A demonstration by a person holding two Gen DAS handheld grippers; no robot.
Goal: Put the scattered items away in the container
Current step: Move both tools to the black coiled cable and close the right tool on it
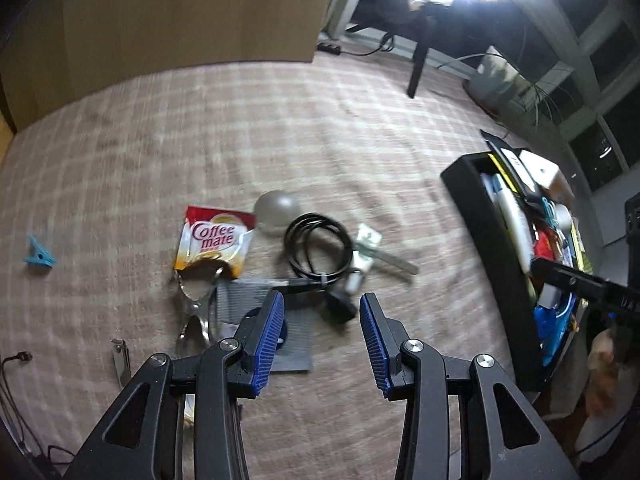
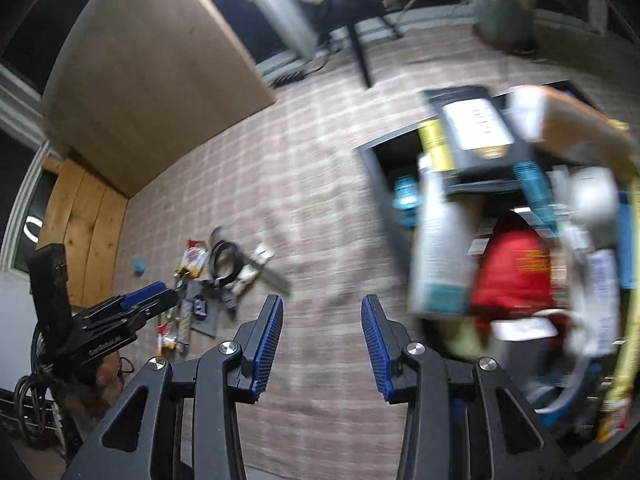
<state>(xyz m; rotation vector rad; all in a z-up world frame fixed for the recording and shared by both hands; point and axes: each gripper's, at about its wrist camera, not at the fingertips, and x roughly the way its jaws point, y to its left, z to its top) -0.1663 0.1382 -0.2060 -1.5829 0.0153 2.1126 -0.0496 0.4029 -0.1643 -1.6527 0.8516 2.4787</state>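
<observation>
— Container [image 1: 490, 236]: where did it sit?
— On the checked cloth [image 1: 240, 128], right of the scattered pile, crammed with things; bare cloth lay between them.
— And the black cable [image 1: 318, 248]?
— Coiled beside the Coffee mate sachet [image 1: 214, 244], just beyond the left gripper [image 1: 322, 306], whose fingers were spread around nothing.
— The right gripper [image 2: 322, 308]?
— Spread too, empty, left of the container.

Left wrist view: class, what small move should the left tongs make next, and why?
Probably ease forward and down onto the black cable coil. The left tongs are open and empty, the coil lies just ahead, and the black container sits to the right.
</observation>
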